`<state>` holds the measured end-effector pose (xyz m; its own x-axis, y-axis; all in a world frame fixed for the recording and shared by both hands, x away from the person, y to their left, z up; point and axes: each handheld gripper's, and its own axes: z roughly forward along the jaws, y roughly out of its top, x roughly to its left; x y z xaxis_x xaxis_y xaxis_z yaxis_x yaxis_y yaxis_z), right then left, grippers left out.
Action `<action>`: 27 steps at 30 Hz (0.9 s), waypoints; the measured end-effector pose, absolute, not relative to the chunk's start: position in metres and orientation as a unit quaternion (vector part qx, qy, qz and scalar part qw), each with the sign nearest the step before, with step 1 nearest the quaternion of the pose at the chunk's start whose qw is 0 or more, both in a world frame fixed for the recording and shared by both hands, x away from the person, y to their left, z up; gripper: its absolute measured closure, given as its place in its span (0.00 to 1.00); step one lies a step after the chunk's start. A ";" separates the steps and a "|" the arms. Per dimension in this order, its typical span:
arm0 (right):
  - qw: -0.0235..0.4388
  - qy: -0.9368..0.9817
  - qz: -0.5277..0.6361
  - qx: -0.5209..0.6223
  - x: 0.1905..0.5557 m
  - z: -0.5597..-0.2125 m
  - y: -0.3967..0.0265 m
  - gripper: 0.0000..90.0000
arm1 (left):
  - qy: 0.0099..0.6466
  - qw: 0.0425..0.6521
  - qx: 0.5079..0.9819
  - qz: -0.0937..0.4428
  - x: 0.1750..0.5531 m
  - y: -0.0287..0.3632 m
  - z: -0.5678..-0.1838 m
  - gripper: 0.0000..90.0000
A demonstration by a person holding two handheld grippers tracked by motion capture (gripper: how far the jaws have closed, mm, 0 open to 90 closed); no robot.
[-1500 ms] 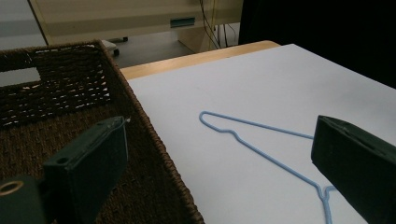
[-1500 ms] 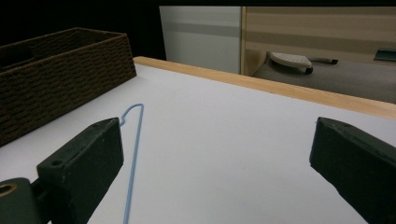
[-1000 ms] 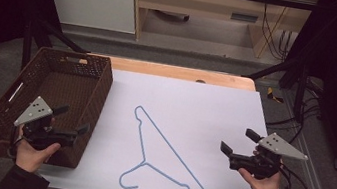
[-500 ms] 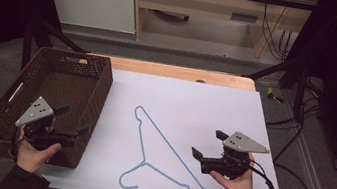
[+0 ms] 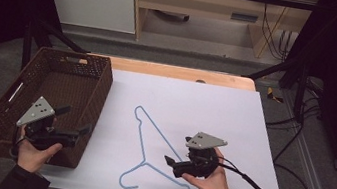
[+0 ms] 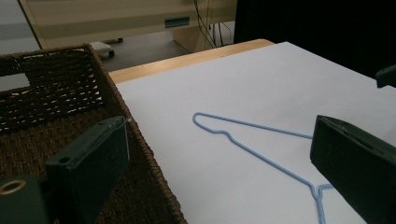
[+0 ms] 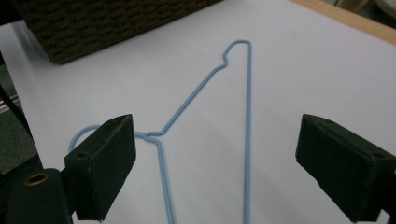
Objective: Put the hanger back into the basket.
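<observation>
A light-blue wire hanger (image 5: pixel 144 161) lies flat on the white table top (image 5: pixel 215 106), with its hook towards the near edge. My right gripper (image 5: pixel 176 150) is open and hovers just above the hanger's near-right arm, jaws pointing left. In the right gripper view the hanger (image 7: pixel 248 116) runs between the spread jaws of that gripper (image 7: pixel 217 135), and nothing is gripped. My left gripper (image 5: pixel 75 120) is open and empty over the near right corner of the wicker basket (image 5: pixel 104 90). The left gripper view has the hanger (image 6: pixel 271 161) ahead, beyond that gripper (image 6: pixel 219 135).
The dark brown wicker basket (image 6: pixel 140 154) stands at the table's left, its inside bare where it shows; it also shows as a basket (image 7: pixel 93 28) in the right gripper view. A black cable (image 5: pixel 254 185) trails right from the right gripper. A wooden strip (image 5: pixel 180 72) edges the table's far side.
The right gripper has moved left from the table's right side to above the hanger's near-right arm. The left gripper and the hanger have stayed put.
</observation>
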<state>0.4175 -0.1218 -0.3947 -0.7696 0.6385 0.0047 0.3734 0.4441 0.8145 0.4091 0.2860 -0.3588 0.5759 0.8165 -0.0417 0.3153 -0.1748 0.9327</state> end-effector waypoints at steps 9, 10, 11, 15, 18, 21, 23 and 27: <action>0.131 0.867 0.391 0.279 0.418 -0.419 -0.092 0.22 | 0.388 0.511 0.726 0.246 0.409 0.286 -0.358 0.05; 0.130 0.871 0.386 0.275 0.418 -0.422 -0.089 0.22 | 0.388 0.511 0.727 0.246 0.409 0.286 -0.358 0.05; 0.129 0.875 0.380 0.271 0.418 -0.424 -0.087 0.24 | 0.387 0.510 0.728 0.246 0.409 0.286 -0.358 0.05; 0.116 0.882 0.368 0.268 0.420 -0.433 -0.081 0.29 | 0.386 0.508 0.730 0.245 0.409 0.285 -0.359 0.05; 0.115 0.888 0.357 0.265 0.420 -0.437 -0.078 0.33 | 0.387 0.509 0.729 0.245 0.410 0.285 -0.359 0.05; 0.108 0.896 0.342 0.261 0.421 -0.445 -0.072 0.39 | 0.385 0.508 0.731 0.245 0.409 0.286 -0.359 0.05; 0.104 0.897 0.340 0.263 0.421 -0.446 -0.071 0.41 | 0.385 0.508 0.730 0.245 0.409 0.286 -0.358 0.05; 0.092 0.904 0.323 0.265 0.423 -0.452 -0.070 0.49 | 0.385 0.509 0.729 0.247 0.409 0.286 -0.358 0.05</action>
<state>0.4229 -0.0701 -0.4525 -0.8427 0.5384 0.0043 0.4193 0.6512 0.6326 0.4088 0.2859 -0.3579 0.5818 0.8127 -0.0326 0.3105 -0.1849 0.9324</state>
